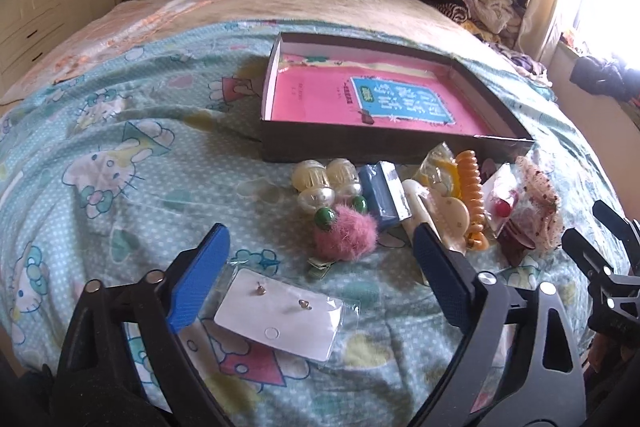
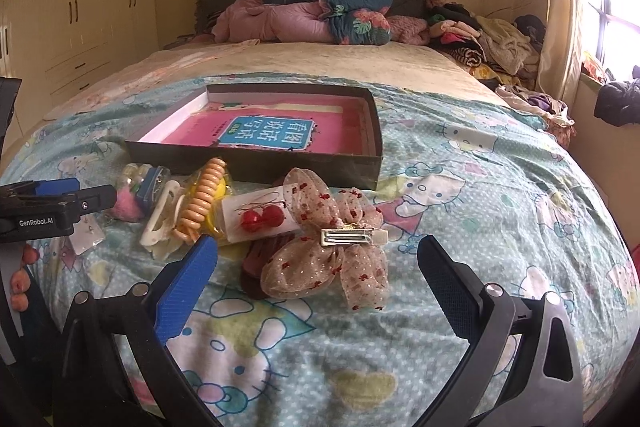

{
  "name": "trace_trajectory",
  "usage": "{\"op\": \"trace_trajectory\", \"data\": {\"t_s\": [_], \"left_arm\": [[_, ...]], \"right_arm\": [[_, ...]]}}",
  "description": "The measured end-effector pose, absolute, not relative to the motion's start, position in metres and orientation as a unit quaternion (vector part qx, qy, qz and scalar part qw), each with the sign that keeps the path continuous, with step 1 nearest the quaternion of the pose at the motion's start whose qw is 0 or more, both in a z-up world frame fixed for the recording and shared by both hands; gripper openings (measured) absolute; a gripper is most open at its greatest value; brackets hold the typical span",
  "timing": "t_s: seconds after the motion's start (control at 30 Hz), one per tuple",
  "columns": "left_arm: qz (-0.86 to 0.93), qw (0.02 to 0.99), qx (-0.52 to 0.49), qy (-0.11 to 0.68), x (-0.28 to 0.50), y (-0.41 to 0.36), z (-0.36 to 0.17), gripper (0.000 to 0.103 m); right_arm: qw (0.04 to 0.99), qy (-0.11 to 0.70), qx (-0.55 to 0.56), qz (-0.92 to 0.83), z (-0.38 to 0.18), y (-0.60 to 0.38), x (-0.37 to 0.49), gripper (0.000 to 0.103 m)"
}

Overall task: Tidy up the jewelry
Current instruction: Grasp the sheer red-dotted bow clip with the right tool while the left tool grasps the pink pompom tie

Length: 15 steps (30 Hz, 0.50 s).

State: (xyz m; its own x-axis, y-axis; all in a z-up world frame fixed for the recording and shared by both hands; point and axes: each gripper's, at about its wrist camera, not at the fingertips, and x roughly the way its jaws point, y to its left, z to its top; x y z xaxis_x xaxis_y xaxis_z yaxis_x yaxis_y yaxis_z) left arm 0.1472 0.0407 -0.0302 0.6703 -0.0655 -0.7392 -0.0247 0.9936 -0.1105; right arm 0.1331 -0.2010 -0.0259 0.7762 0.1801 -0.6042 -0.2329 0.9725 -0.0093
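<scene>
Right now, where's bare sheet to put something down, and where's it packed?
Free: the sheet right of the box and lace bow; also left of the box, beyond the earring card. The box floor is empty but for a pink book. Crowded: the strip along the box's near wall, pompom to bow.

Hair accessories and earrings lying on the bedspread

We are seeing an earring card, a pink pompom clip and a mesh bow lying before the open box.
</scene>
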Motion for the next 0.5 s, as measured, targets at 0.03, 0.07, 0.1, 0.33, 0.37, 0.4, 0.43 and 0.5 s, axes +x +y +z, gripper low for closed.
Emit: {"op": "trace_trajectory", "data": {"t_s": [0.03, 0.07, 0.1, 0.33, 0.37, 0.4, 0.43, 0.5], "left_arm": [[-0.016, 0.91, -0.057, 0.41, 0.149, 0.04, -0.032, 0.071], [-0.017, 0.909, -0.054, 0.413, 0.151, 0.039, -0.034, 0.069], [-0.017, 0.907, -0.051, 0.418, 0.153, 0.038, -0.036, 0.066], [-0.043, 0.899, -0.058, 0.433, 0.16, 0.035, -0.046, 0.049], [-0.045, 0.898, -0.057, 0.433, 0.161, 0.034, -0.047, 0.048], [-0.045, 0.898, -0.055, 0.434, 0.161, 0.034, -0.049, 0.045], [-0.046, 0.897, -0.056, 0.435, 0.162, 0.034, -0.05, 0.039], [-0.056, 0.895, -0.061, 0.438, 0.163, 0.033, -0.052, 0.032]], "right_arm": [[0.941, 0.32, -0.037, 0.107, -0.027, -0.203, 0.135, 0.097], [0.94, 0.323, -0.035, 0.105, -0.028, -0.205, 0.138, 0.097], [0.939, 0.327, -0.033, 0.104, -0.03, -0.207, 0.141, 0.097], [0.922, 0.372, 0.014, 0.103, -0.043, -0.22, 0.169, 0.094], [0.919, 0.379, 0.019, 0.108, -0.046, -0.222, 0.173, 0.092], [0.915, 0.388, 0.023, 0.11, -0.049, -0.222, 0.177, 0.088], [0.912, 0.394, 0.027, 0.11, -0.051, -0.223, 0.179, 0.084], [0.906, 0.406, 0.033, 0.114, -0.056, -0.222, 0.184, 0.08]]}}
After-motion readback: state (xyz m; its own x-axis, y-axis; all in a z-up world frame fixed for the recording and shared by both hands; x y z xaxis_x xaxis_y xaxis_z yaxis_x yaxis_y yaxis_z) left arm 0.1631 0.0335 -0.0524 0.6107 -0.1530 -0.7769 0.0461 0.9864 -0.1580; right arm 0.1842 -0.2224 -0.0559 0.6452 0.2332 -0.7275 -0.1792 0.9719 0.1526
